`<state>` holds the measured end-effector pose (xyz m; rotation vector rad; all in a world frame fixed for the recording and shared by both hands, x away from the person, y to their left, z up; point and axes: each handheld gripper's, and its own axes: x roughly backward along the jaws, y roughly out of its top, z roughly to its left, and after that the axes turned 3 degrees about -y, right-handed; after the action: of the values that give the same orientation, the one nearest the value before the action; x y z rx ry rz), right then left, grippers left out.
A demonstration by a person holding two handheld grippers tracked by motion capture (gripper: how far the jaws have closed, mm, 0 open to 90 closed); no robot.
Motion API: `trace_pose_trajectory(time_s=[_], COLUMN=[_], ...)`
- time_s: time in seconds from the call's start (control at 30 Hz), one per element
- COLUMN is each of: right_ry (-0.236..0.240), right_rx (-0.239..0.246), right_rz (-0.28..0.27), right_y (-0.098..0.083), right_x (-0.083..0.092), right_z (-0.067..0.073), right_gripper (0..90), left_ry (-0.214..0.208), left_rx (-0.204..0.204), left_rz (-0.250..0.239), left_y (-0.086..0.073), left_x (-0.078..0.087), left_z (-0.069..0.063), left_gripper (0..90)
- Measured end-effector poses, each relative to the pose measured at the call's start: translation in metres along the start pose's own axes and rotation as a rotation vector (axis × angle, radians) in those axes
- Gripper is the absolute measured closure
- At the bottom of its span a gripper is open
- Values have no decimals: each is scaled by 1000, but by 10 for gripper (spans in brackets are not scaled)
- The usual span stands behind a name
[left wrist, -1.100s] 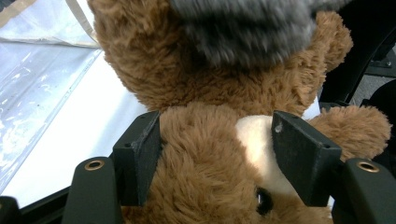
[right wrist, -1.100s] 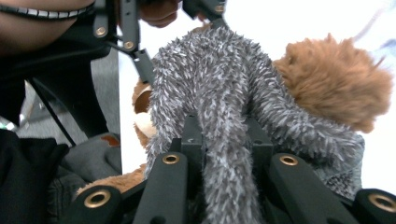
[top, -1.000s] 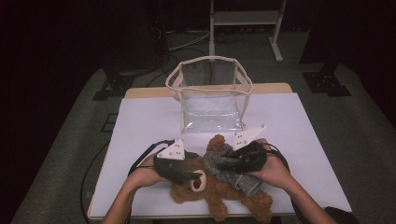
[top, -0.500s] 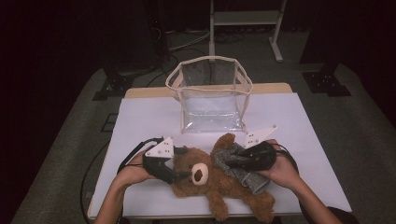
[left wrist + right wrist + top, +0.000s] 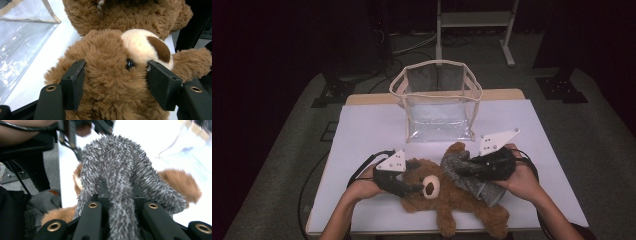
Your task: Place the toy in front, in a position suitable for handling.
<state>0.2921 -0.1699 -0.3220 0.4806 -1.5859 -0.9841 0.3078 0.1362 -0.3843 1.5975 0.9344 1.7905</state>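
A brown teddy bear (image 5: 447, 210) lies on its back on the white table (image 5: 367, 130), head to the left. My left gripper (image 5: 414, 189) grips its head: in the left gripper view the jaws (image 5: 115, 85) have just been closing and the pads press into the fur beside the muzzle (image 5: 140, 45). A grey knitted garment (image 5: 467, 177) sits around the bear's body. My right gripper (image 5: 464, 170) is shut on a fold of it, and the right gripper view shows the grey knit (image 5: 117, 162) bunched between the jaws (image 5: 120, 192).
A clear plastic bag (image 5: 439, 107) with beige trim stands open at the back middle of the table, just beyond the bear's raised paw (image 5: 457, 148). Cables trail from both grippers. A metal stand (image 5: 472, 20) is on the floor behind the table.
The two grippers have drawn apart: the left one shifted left with the bear's head, now face up, and the right one rose to the right, pulling the grey knit along.
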Motion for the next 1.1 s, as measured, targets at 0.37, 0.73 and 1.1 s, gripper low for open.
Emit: trace_pose_trajectory(time_s=[0.37, 0.73, 1.1], right_ry=[-24, -42, -41], right_rx=[-26, -154, -130], right_rz=[184, 110, 72], right_y=[8, -23, -49], right_x=[-68, -27, 11], right_z=[-32, -47, -3], right_gripper=[759, 756, 752], left_ry=[-11, 7, 15], left_rx=[-23, -19, -12], left_rz=[12, 11, 2], left_y=[1, 2, 0], left_x=[-4, -5, -5], left_z=[-6, -4, -2], left_gripper=[360, 341, 341])
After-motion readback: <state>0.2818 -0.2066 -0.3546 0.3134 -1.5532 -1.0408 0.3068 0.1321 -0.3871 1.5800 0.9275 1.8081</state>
